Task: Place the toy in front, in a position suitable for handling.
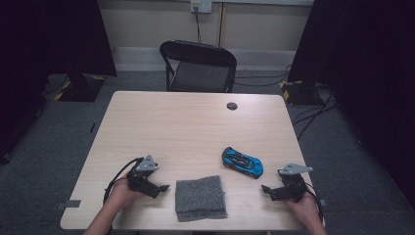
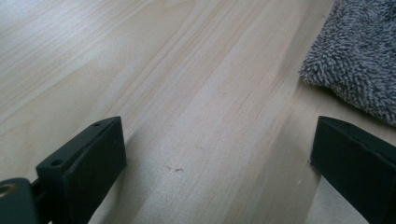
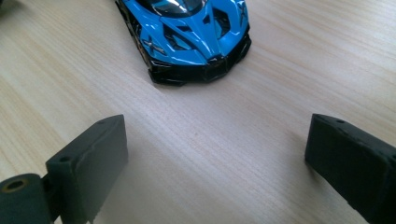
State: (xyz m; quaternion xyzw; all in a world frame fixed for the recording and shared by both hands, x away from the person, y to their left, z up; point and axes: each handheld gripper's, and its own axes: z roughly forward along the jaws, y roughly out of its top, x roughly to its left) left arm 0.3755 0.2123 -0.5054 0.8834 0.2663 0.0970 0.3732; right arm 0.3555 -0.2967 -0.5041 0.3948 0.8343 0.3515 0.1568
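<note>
Blue toy car [image 1: 242, 162] sits on the worktop [image 1: 186, 122], just right of the grey cloth [image 1: 201, 197]. Right tool [image 1: 268, 190] near its nose, left tool [image 1: 164, 187] beside the cloth, both wide, empty. Closing off-centre could roll the car away.

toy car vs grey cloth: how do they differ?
The toy car is glossy blue and black, hard-bodied; the cloth is matte grey, fuzzy and folded flat. The car lies nearer the right gripper, the cloth between both grippers. Both rest untouched on the table.
</note>
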